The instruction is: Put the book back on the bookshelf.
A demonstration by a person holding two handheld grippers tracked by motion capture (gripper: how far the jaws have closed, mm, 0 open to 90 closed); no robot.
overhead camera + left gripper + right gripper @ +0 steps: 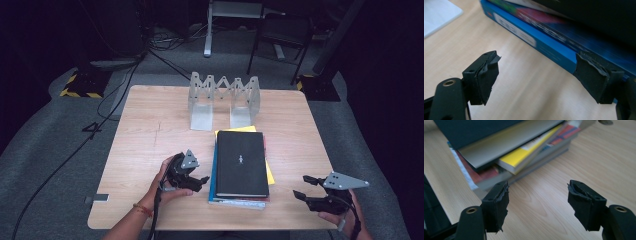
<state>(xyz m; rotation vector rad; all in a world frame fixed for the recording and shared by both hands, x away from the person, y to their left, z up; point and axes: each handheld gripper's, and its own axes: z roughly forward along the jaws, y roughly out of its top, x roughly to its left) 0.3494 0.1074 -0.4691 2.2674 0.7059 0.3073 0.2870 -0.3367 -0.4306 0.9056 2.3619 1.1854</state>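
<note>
We've got the left gripper (201, 181) and right gripper (303, 187) at the desk's (150, 135) near edge, both spread wide, flanking the book stack (241, 165); metal rack (223, 100) at the far edge.

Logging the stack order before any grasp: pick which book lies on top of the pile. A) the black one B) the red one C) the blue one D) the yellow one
A: in the high view the black book covers the pile, with the yellow book and blue book peeking out beneath it.
</note>
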